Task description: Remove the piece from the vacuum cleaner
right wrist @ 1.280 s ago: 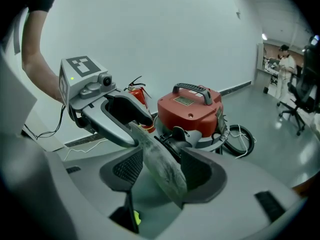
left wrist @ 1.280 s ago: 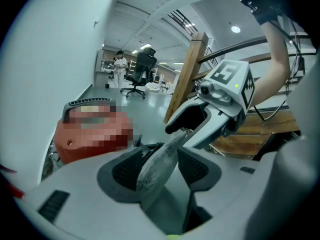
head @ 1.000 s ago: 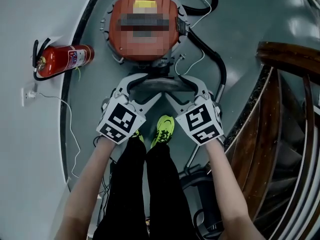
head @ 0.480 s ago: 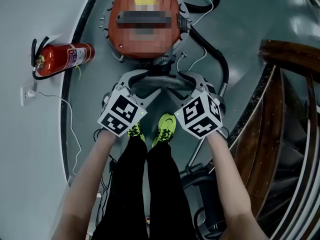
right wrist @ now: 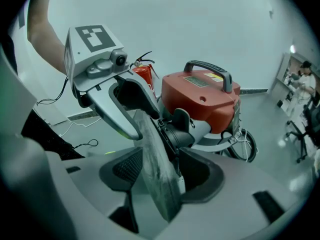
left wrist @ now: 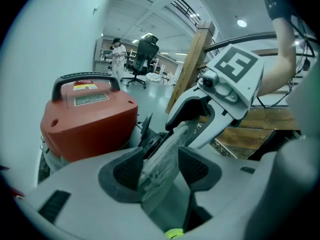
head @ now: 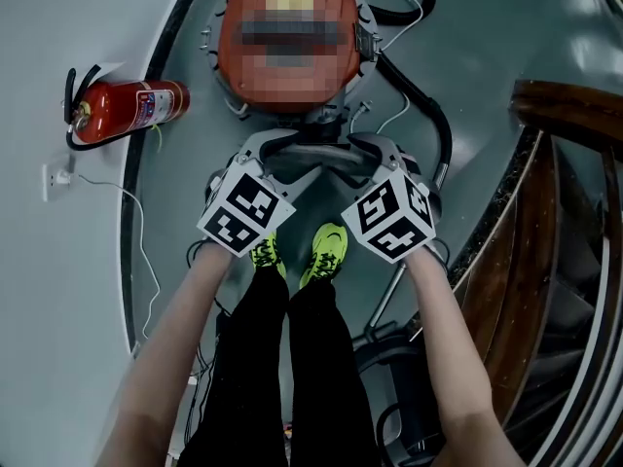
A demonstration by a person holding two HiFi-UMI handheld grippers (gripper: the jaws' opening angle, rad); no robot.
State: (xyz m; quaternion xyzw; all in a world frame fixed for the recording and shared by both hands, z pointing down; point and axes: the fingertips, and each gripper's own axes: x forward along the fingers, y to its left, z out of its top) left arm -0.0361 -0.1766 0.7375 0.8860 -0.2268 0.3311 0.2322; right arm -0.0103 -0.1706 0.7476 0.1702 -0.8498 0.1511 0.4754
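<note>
Both on: L claw [left wrist: 160, 169] and R claw [right wrist: 161, 174] pinch the dusty grey curved plastic piece [head: 311, 156], seated at the red drum vacuum cleaner [head: 287, 90] front. Grip step looks done; next, prob. a firm straight pull away.

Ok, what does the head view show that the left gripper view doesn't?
Only the head view: the white socket with its cable. Only the left gripper view: an office chair and a person far behind. Both: the red vacuum cleaner and the grey piece, held by the left tongs and right tongs.
</note>
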